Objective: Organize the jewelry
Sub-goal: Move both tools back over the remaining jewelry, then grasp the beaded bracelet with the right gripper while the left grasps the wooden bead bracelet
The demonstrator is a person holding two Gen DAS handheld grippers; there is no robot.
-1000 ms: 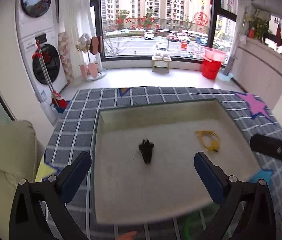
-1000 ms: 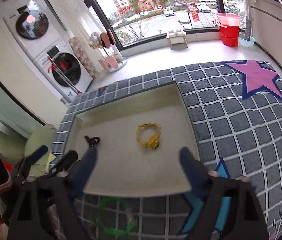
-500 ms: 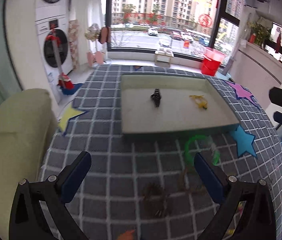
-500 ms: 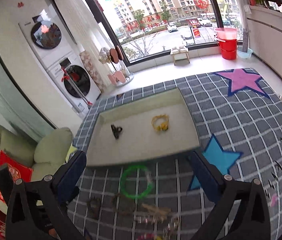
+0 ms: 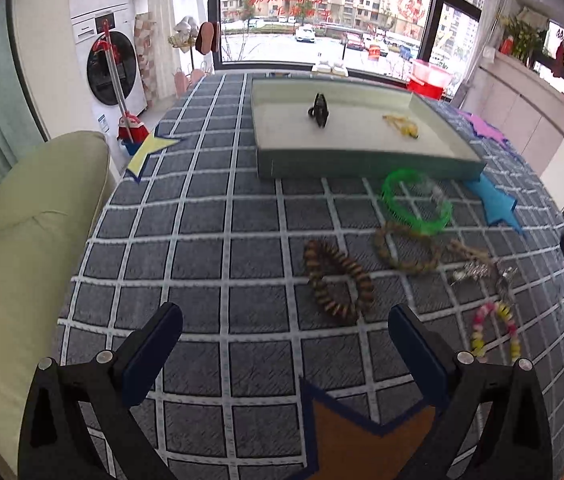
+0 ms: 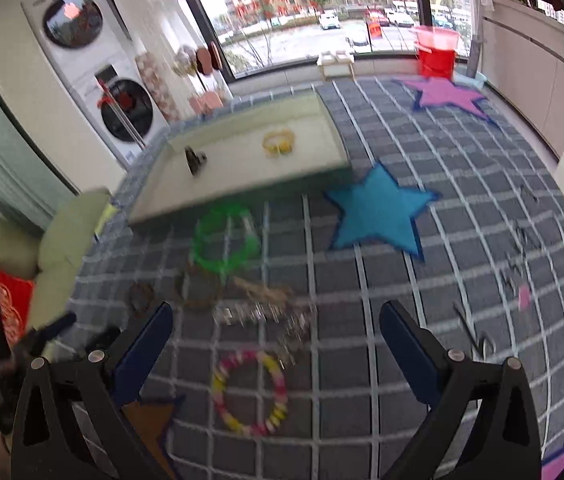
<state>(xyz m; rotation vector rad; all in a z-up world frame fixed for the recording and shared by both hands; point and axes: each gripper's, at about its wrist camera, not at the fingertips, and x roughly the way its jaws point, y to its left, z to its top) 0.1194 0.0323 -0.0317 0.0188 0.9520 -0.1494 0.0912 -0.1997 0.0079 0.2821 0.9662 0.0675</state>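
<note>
Both my left gripper (image 5: 283, 346) and right gripper (image 6: 276, 340) spread empty above the grey checked cloth (image 5: 210, 240); brown-striped beaded bracelet (image 5: 337, 282) lies flat ahead, long axis running near-right to far-left, before the shallow white tray (image 5: 361, 162).

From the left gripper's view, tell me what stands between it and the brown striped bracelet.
Nothing visible does. The left gripper is open, and the brown striped bracelet lies on the checked cloth just ahead of its fingertips, toward the right one. The green ring and the tray lie farther back, beyond the bracelet.
</note>
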